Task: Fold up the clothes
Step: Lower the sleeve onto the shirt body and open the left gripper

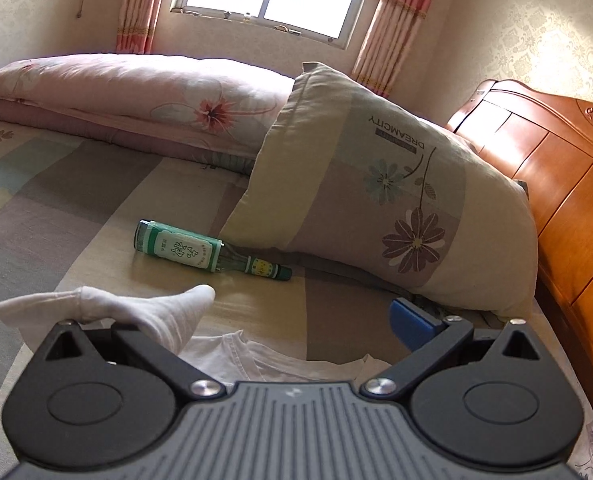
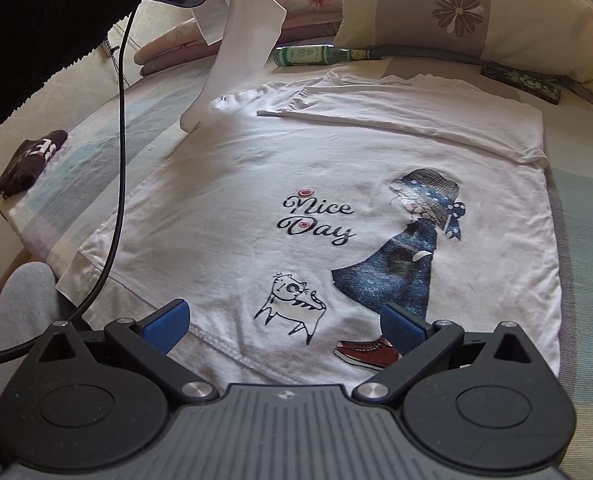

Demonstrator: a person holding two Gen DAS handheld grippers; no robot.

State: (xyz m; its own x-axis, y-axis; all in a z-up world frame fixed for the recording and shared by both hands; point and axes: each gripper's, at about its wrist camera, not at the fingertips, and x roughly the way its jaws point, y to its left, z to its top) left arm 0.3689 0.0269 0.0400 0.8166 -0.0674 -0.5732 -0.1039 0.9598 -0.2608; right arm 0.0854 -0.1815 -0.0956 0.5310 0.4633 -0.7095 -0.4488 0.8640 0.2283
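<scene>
A dark garment point(image 2: 30, 160) lies bundled at the bed's point(image 2: 584, 216) left edge; beside it the left gripper point(image 1: 256, 312) stands wide open, with the shirt's point(image 2: 256, 168) sleeve point(image 1: 108, 306) draped over its left finger (whether anything pinches the cloth, I cannot tell); the sleeve hangs lifted above the bed; the shirt lies flat, print up, its right sleeve folded across the chest; the right gripper point(image 2: 286, 326) hovers agape over the hem, holding nothing; a green bottle point(image 1: 212, 252) lies by the pillow point(image 1: 376, 192).
</scene>
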